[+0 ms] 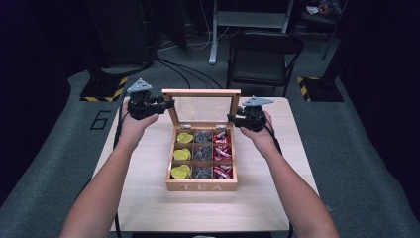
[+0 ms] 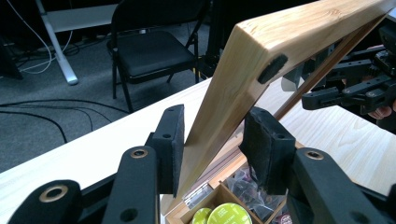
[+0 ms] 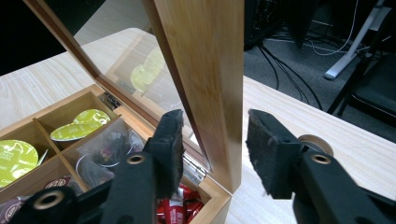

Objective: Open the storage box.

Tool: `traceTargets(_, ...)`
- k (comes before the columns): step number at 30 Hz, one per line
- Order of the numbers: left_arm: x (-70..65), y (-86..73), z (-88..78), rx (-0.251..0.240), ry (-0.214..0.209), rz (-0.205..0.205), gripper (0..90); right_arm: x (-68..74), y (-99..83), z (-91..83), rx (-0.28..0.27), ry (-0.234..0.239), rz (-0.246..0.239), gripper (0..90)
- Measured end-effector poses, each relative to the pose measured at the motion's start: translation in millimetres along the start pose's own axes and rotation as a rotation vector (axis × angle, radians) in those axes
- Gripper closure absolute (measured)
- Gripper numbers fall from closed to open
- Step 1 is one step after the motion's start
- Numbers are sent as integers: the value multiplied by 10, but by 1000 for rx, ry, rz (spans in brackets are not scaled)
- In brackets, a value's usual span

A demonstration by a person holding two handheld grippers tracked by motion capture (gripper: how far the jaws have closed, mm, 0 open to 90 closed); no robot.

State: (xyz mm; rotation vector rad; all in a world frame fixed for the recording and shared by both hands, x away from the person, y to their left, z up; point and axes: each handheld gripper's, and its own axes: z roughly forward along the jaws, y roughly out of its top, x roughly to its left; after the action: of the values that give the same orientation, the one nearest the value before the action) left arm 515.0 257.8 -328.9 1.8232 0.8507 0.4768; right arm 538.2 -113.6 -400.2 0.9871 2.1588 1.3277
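- The wooden lid [image 1: 201, 92] with a glass pane stands raised at the back of the tea box [image 1: 201, 186], in the middle of the pale table [image 1: 148, 198].
- The left gripper [image 1: 168, 104] pinches the lid's left edge between rough black pads [image 2: 172, 144].
- The right gripper [image 1: 232, 118] has its jaws around the right edge, not pressing.
- The square compartments hold round yellow-green capsules [image 1: 181, 171], clear sachets and red packets.

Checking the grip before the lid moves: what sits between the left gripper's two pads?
The lid's wooden side rail, seen in the left gripper view.

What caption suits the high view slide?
Two handheld grippers straddle the raised lid of a wooden tea box.
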Motion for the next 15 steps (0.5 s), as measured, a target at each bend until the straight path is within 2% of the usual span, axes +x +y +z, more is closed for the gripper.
traceTargets(2,3,2,3,-1,2,-2,590,2,10,11,-1,8,-3,600)
traceTargets(3,3,2,3,-1,2,-2,590,10,21,18,3,-3,-10,609)
traceTargets(12,25,21,8,14,38,-3,594,-26,51,44,14,-2,-17,635)
traceTargets(15,43,-23,-12,21,53,-6,550,-41,57,55,14,-8,-18,647)
